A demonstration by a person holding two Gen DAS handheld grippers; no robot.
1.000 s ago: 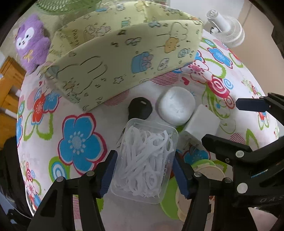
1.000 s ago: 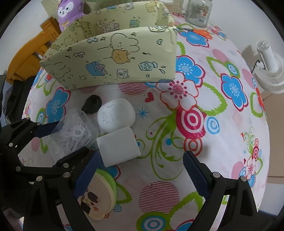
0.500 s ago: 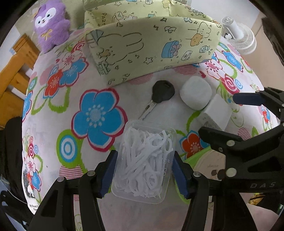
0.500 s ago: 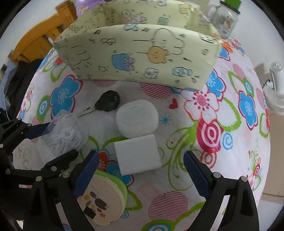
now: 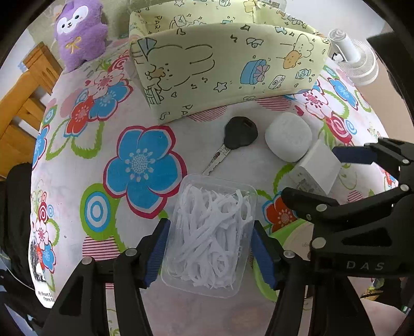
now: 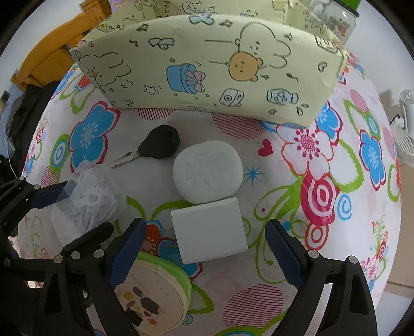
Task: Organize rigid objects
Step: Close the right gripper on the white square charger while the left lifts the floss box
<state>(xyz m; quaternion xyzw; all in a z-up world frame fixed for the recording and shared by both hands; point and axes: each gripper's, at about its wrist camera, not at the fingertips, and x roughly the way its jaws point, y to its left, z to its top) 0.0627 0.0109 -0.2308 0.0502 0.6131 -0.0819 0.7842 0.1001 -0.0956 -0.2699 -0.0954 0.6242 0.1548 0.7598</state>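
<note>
L gripper pads flank floss-pick box, jaws just eased apart; I re-square before lifting. R gripper open, narrowing over white block.

Floral-print tablecloth covering the table, purple plush toy standing at its far edge, white desk fan beyond the far right edge, wooden furniture at left, glass jar behind the fabric bin.
</note>
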